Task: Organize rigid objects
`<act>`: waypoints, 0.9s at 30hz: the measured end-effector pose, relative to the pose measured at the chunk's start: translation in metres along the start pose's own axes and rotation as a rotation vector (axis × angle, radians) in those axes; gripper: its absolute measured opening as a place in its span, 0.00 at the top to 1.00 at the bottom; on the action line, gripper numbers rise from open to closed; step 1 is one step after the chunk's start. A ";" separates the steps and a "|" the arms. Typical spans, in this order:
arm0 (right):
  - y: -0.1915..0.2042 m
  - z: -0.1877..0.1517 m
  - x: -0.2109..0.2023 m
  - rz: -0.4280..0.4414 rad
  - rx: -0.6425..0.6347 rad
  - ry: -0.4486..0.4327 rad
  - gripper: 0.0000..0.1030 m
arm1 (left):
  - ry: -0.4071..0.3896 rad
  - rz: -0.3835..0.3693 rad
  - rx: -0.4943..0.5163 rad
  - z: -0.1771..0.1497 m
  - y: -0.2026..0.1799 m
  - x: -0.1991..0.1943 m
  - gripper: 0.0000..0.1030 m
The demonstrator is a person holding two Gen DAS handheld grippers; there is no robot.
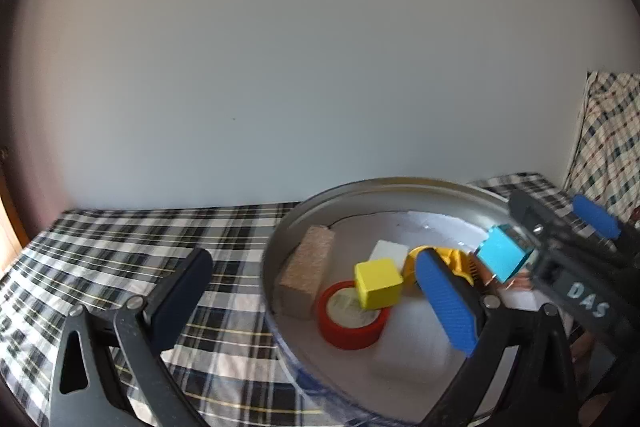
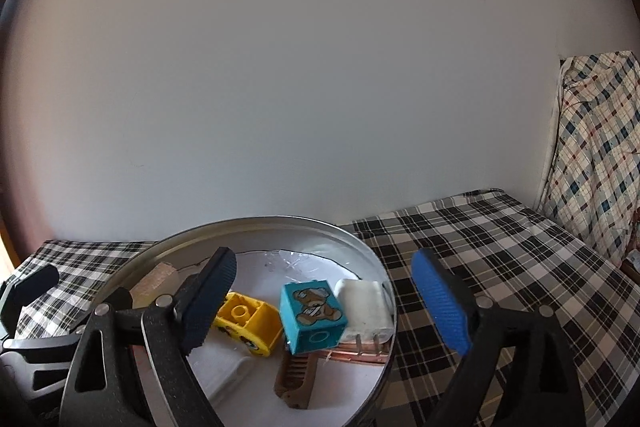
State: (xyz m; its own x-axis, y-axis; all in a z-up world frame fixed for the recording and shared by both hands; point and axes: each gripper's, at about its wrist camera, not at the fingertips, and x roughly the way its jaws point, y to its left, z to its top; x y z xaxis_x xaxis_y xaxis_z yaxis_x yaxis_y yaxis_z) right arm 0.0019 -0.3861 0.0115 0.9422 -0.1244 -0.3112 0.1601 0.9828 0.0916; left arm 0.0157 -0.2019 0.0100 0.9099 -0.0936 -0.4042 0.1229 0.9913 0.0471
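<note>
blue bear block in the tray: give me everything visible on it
The bear block is a turquoise plastic toy cube with a cartoon teddy bear printed on its upper face and a ring mark on the side facing the right camera. It sits tilted inside the round metal tray, near the right wall. It leans against the white block behind it, and its lower edge rests on a copper-coloured strip. The yellow brick lies just left. No gripper touches it.
</note>
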 end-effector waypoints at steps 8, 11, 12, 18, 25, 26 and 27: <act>0.005 -0.002 -0.032 -0.018 0.029 -0.135 0.11 | -0.016 0.002 -0.005 -0.006 0.003 -0.005 0.00; 0.007 -0.004 -0.037 -0.030 0.030 -0.148 0.11 | -0.030 -0.005 -0.018 -0.008 0.004 -0.008 0.00; 0.009 -0.005 -0.037 -0.036 0.020 -0.148 0.11 | -0.036 -0.006 -0.015 -0.008 0.003 -0.009 0.00; 0.015 -0.008 -0.046 -0.048 0.004 -0.153 0.11 | -0.062 -0.021 -0.004 -0.008 -0.001 -0.013 0.00; 0.017 -0.011 -0.064 -0.102 -0.009 -0.190 0.09 | -0.073 -0.020 0.000 -0.010 -0.001 -0.019 0.00; 0.017 -0.011 -0.065 -0.107 -0.010 -0.196 0.09 | -0.071 -0.021 -0.001 -0.010 -0.001 -0.020 0.00; 0.017 -0.011 -0.067 -0.113 -0.011 -0.204 0.09 | -0.068 -0.023 -0.002 -0.011 0.000 -0.020 0.00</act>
State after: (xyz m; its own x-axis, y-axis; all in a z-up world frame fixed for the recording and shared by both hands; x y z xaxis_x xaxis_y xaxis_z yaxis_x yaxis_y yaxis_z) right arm -0.0618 -0.3592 0.0234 0.9587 -0.2573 -0.1215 0.2655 0.9625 0.0562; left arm -0.0072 -0.1993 0.0085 0.9316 -0.1226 -0.3423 0.1435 0.9890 0.0362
